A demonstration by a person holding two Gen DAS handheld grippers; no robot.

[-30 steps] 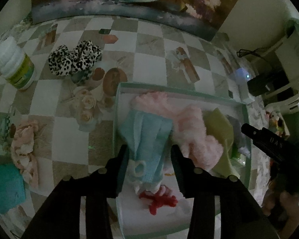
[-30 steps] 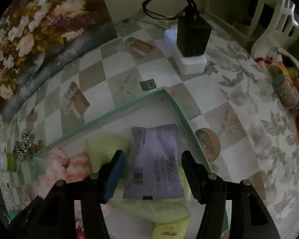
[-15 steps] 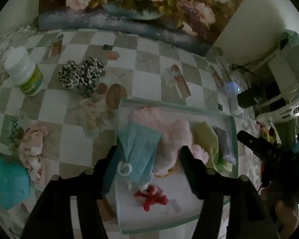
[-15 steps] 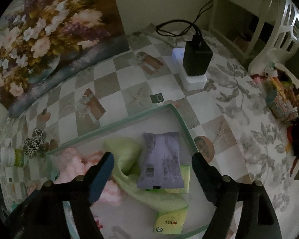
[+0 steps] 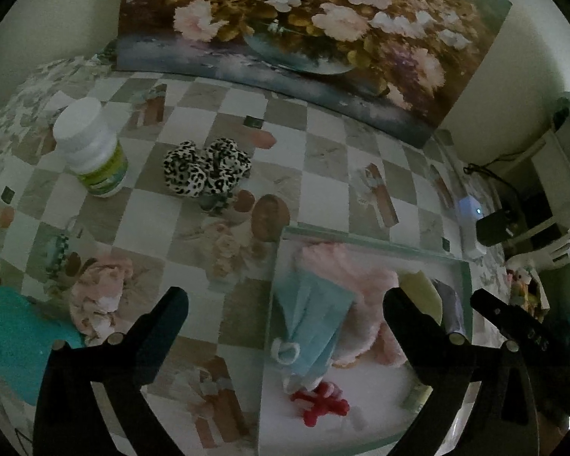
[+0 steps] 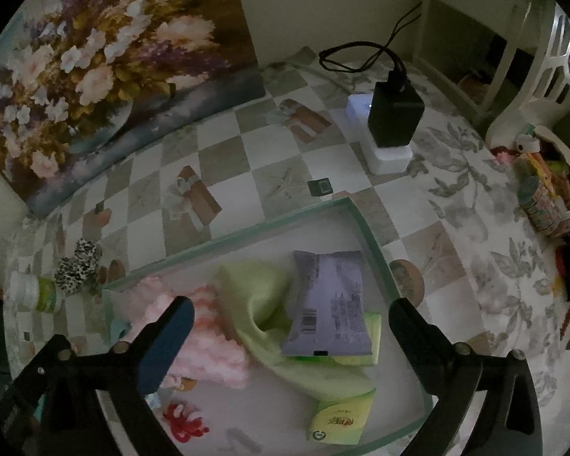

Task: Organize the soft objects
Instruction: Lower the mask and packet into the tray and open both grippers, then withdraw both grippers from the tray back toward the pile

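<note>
Left wrist view: tongs (image 5: 285, 300) hide tray (image 5: 368, 245) corner.

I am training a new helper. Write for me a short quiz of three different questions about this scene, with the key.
1. True or false: the blue face mask lies inside the tray.
2. Which soft item is outside the tray? A. leopard scrunchie B. purple packet C. green cloth
3. Fill in: the jaws of the left gripper and the right gripper are both ____.

Key: 1 true; 2 A; 3 open, holding nothing.
</note>
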